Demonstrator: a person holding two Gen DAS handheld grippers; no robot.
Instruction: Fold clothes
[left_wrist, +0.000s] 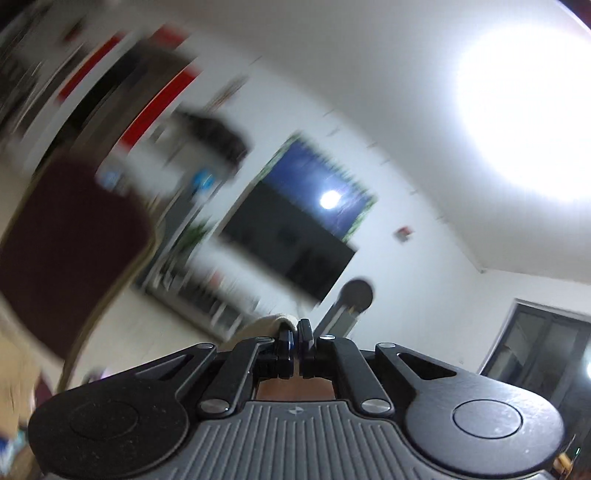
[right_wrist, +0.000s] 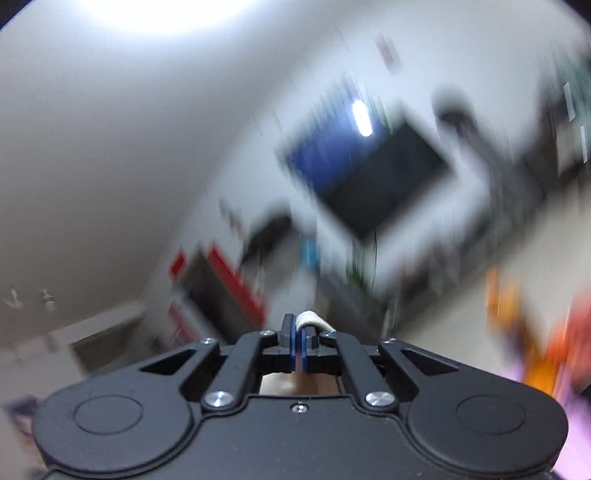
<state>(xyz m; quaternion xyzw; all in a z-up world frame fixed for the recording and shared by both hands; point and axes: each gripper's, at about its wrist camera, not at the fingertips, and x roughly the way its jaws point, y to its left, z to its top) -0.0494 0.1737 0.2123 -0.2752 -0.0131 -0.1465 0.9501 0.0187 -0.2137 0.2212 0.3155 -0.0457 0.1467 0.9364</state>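
Two blurred views showed the room tilted. From the left wrist, the left claw (left_wrist: 295, 332) stood clamped narrow on a fold of cream cloth (left_wrist: 271, 319) bulging beside its left finger, with a dark television (left_wrist: 291, 240) and white ceiling (left_wrist: 369, 55) beyond. From the right wrist, the right claw (right_wrist: 298, 328) pinched the cream cloth (right_wrist: 314, 318), which curled over its right finger, before the same television (right_wrist: 380, 177).

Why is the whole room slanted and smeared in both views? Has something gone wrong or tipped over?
Nothing looks damaged. The room is blurred and tilted in both views, the wall TV slanting. The left gripper and right gripper stay sharp, each pinching a cream fabric edge.
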